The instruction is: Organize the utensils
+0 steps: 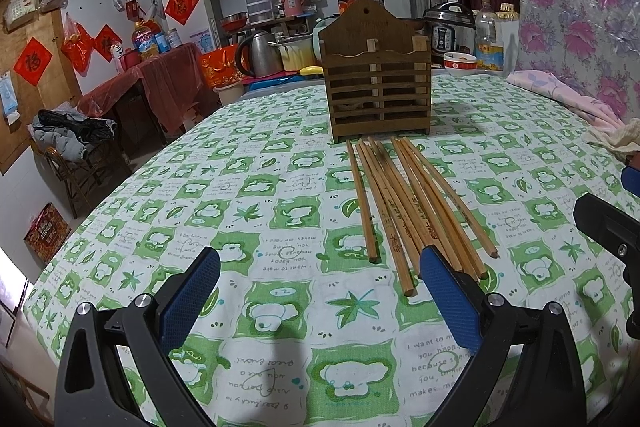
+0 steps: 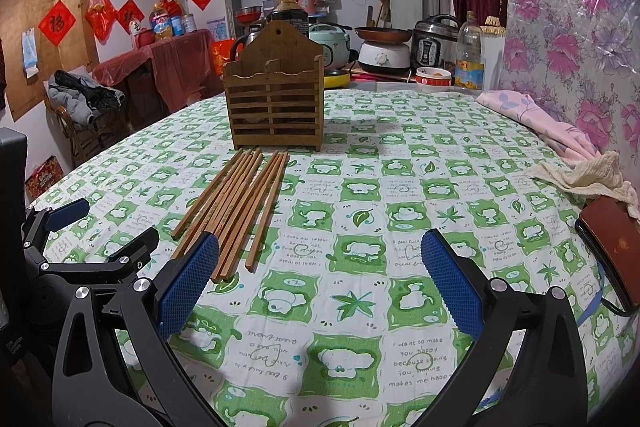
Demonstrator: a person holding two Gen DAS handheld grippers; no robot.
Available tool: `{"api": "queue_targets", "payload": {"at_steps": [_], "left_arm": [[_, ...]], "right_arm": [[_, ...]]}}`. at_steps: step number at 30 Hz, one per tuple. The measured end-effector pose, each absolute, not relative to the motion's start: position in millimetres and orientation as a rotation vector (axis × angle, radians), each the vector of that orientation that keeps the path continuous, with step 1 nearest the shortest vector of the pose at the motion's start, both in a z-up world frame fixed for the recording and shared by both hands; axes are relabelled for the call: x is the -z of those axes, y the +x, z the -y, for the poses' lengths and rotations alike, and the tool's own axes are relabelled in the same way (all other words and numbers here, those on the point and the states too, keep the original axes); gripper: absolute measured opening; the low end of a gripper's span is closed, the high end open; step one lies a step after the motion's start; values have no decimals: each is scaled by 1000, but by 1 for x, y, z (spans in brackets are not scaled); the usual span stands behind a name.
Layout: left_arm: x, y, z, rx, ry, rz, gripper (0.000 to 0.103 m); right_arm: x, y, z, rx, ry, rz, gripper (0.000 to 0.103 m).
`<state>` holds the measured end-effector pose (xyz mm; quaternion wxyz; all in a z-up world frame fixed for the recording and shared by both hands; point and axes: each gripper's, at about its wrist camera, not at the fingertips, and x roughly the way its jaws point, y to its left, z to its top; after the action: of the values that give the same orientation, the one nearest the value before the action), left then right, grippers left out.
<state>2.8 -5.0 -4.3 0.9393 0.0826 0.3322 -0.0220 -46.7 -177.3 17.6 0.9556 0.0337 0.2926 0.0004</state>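
Several wooden chopsticks (image 1: 404, 203) lie side by side on the green and white tablecloth, pointing at a slatted wooden utensil holder (image 1: 378, 83) that stands upright behind them. My left gripper (image 1: 320, 267) is open and empty, low over the cloth, its right pad by the chopsticks' near ends. In the right wrist view the chopsticks (image 2: 236, 203) lie left of centre in front of the holder (image 2: 276, 99). My right gripper (image 2: 320, 259) is open and empty, its left pad beside the chopstick ends. The left gripper (image 2: 92, 227) shows at the left edge.
A pink cloth (image 2: 536, 119), a cream rag (image 2: 584, 175) and a brown wallet-like case (image 2: 612, 247) lie at the table's right. Behind the table stand a bowl (image 2: 434, 77), oil bottle (image 2: 470, 51), cookers and a kettle. A chair with clothes (image 1: 72, 143) stands at the left.
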Motion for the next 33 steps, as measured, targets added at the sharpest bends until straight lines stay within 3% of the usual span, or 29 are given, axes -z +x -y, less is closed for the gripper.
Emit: {"api": "queue_targets", "payload": {"at_steps": [6, 15, 24, 33], "left_arm": [[9, 14, 2, 51, 178, -726, 98], [32, 46, -3, 152, 160, -956, 98], [39, 61, -8, 212, 143, -1054, 99], [40, 100, -28, 225, 152, -1151, 99]], "right_arm": [[-8, -44, 172, -10, 62, -631, 97], [10, -14, 186, -89, 139, -866, 97], [20, 0, 189, -149, 167, -976, 97], [13, 11, 183, -104, 18, -948, 97]]}}
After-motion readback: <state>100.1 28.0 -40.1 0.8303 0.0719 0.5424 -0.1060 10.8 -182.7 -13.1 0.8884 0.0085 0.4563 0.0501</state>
